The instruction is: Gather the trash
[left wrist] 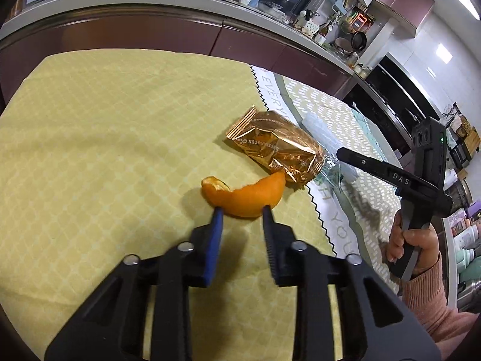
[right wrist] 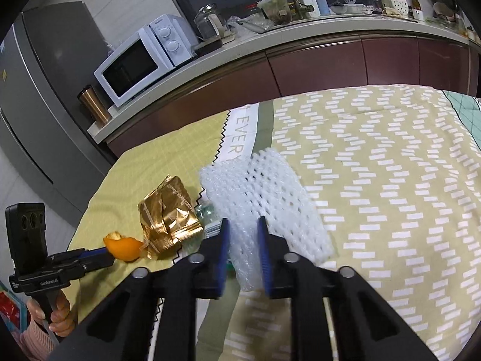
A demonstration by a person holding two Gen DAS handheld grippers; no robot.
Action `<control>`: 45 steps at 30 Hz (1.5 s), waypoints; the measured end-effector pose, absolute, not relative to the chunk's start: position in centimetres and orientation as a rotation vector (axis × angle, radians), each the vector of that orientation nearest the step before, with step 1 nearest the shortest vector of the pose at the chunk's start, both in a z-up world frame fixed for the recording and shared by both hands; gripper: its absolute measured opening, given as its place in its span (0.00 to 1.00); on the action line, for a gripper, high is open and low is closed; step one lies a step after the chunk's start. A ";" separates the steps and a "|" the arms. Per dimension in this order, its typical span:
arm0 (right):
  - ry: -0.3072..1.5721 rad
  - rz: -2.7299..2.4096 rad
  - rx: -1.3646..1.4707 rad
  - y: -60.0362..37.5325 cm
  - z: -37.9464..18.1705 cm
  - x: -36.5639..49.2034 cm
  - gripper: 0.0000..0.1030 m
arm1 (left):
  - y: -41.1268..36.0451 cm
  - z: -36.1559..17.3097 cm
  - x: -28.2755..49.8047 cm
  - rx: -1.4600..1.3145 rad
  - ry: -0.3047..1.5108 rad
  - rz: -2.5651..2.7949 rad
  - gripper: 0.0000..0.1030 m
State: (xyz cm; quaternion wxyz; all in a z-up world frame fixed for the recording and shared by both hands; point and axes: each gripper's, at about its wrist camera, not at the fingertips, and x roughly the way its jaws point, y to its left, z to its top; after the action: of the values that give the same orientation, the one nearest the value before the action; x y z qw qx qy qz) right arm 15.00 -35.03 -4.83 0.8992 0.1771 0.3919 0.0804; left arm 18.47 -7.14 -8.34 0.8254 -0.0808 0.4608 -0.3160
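Two hand-held grippers work a cloth-covered table in a home kitchen, each at a separate piece of rubbish. Nearest the lens in the left wrist view, the left gripper [left wrist: 242,210] has its jaws drawn narrow on the orange peel [left wrist: 245,197], both fingertips touching the near edge of the curled rind, which lies on the yellow checked cloth [left wrist: 105,138]. In the right wrist view, the right gripper [right wrist: 243,225] has closed its blue pads on the near end of the white foam fruit net [right wrist: 270,198], which lies on the patterned cloth [right wrist: 390,180] and looks pinched between them.

Just beyond the orange peel, touching its far tip, lies the gold snack wrapper [left wrist: 276,147], crumpled and held by neither gripper. Beside the gold snack wrapper, on the side away from the peel, a scrap of clear crinkled plastic [left wrist: 329,168] lies partly tucked under it. Farther off, behind the table, runs the kitchen counter [right wrist: 270,34] with a white microwave [right wrist: 141,57] on it.

No bin or bag shows in either view, so by appearances the collecting has barely begun: two pieces are gripped but not yet lifted clear, and the wrapper and the plastic scrap remain to be taken. Where the rubbish is to go cannot be told.
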 end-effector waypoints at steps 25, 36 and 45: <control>0.692 0.350 0.385 -31.6 -1.3 12.9 0.12 | -8.4 -8.2 20.1 -0.179 0.968 -0.658 0.31; 0.675 0.426 0.383 -28.8 -0.4 12.3 0.12 | -6.8 -7.0 17.2 -0.168 0.916 -0.659 0.10; 0.679 0.495 0.377 -25.8 -0.1 11.8 0.12 | -3.6 -6.3 14.6 -0.166 0.878 -0.620 0.09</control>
State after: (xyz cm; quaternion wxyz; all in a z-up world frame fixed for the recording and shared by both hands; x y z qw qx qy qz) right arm 11.82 -25.81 -0.05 0.8959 0.1820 0.3275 0.2388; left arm 14.64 -3.62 -6.28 0.8558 -0.0790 0.4176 -0.2949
